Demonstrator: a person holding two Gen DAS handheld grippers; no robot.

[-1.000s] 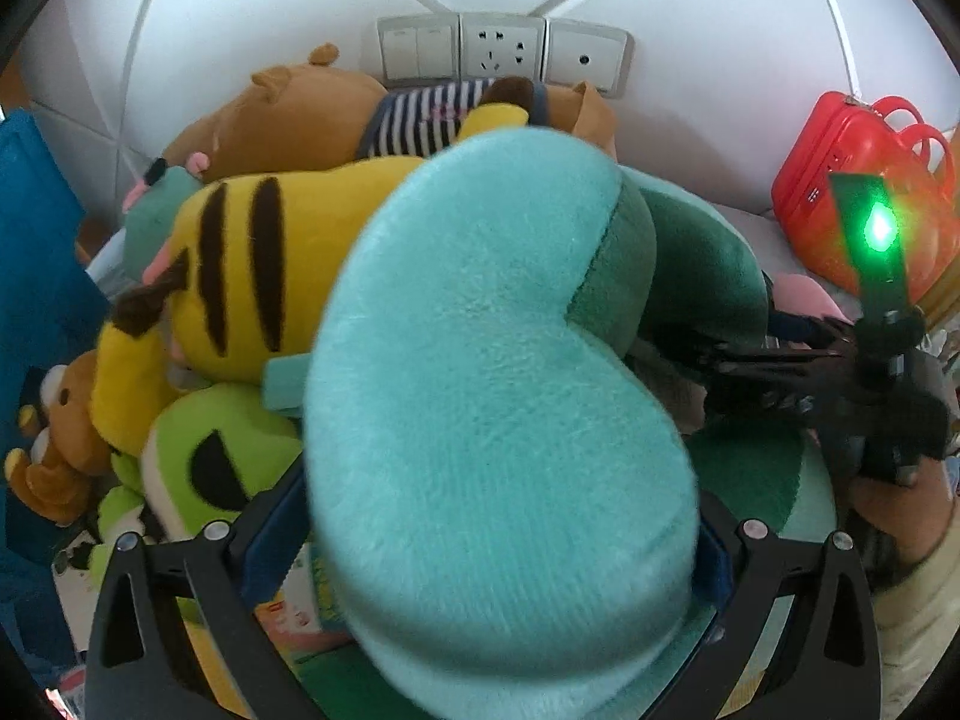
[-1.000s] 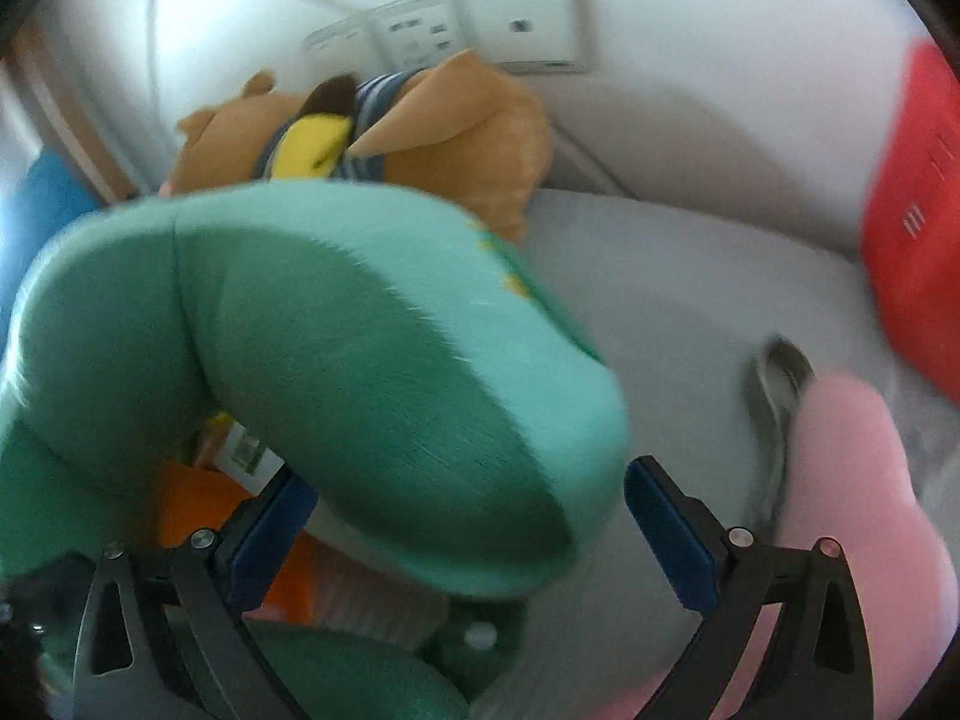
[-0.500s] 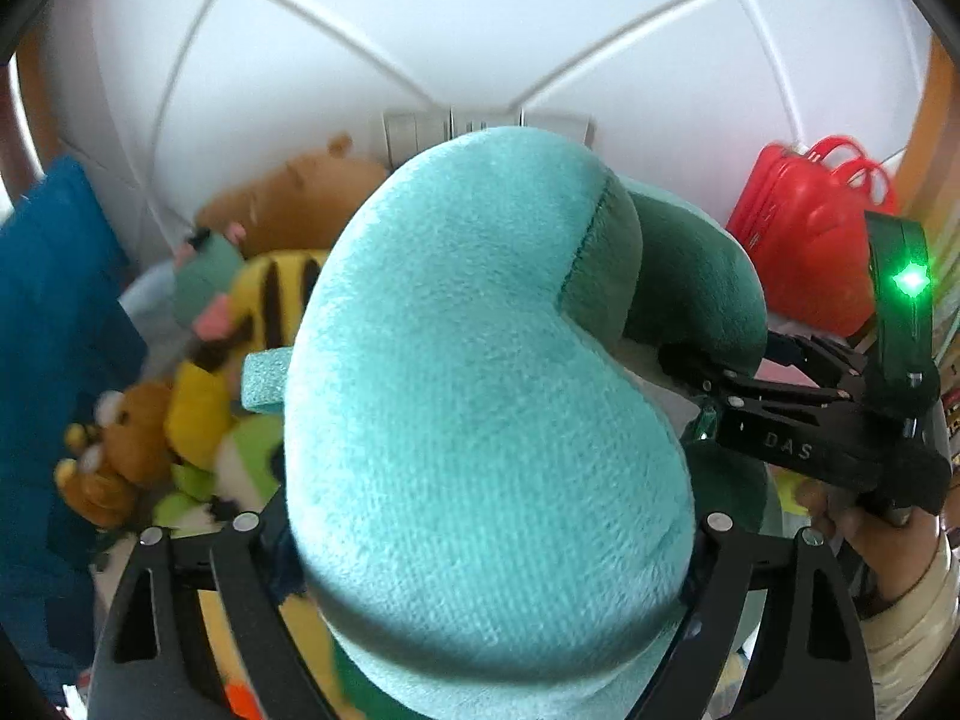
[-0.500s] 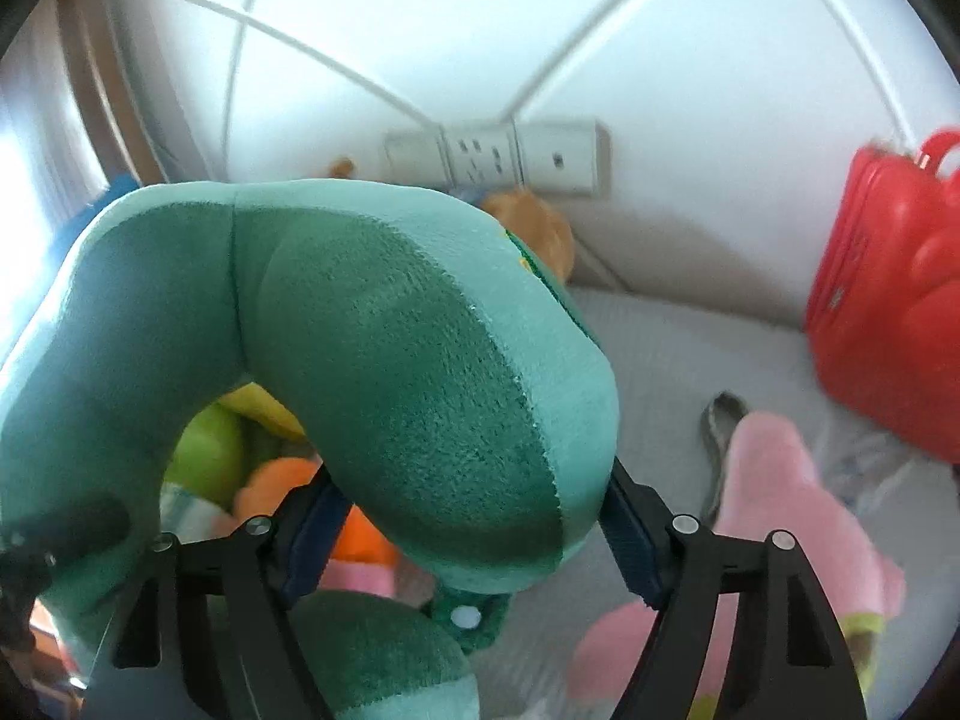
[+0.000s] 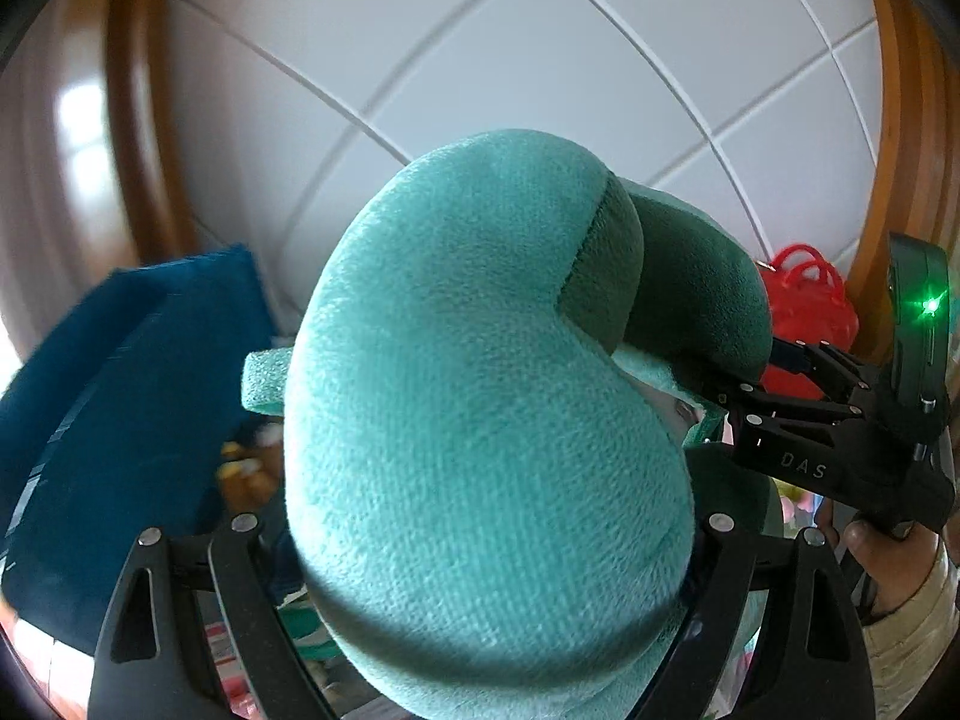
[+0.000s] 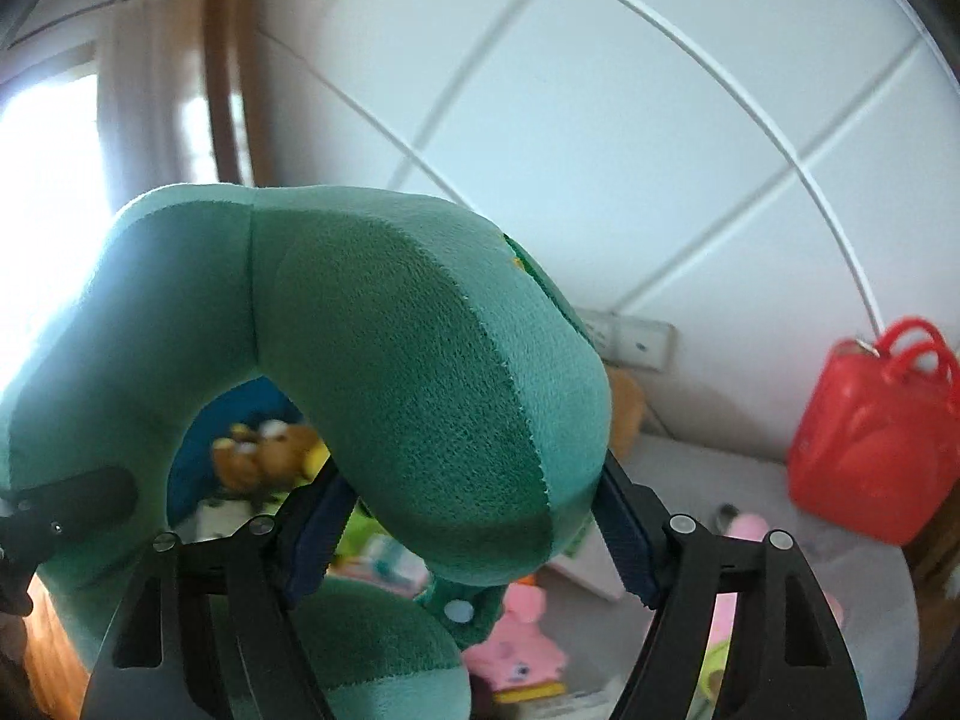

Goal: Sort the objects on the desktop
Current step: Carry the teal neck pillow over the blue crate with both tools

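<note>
A green U-shaped plush neck pillow (image 5: pixel 480 420) fills the left wrist view and shows in the right wrist view (image 6: pixel 408 360). My left gripper (image 5: pixel 480 570) is shut on one end of it. My right gripper (image 6: pixel 474 516) is shut on the other arm of the pillow, and it shows at the right of the left wrist view (image 5: pixel 780 384). The pillow hangs in the air between both grippers, well above the desk. Its snap strap (image 6: pixel 459 609) dangles below.
A red toy case (image 6: pixel 876 444) stands at the right by the white tiled wall. Pink plush toys (image 6: pixel 522 654) and small brown bears (image 6: pixel 264 450) lie on the grey desk below. A blue cushion (image 5: pixel 132 420) is at the left. A wall socket (image 6: pixel 630 339) is behind.
Both grippers have lifted the pillow upward. The toy pile and sockets have dropped low in view and more wall shows. The right gripper has closed on the pillow.
</note>
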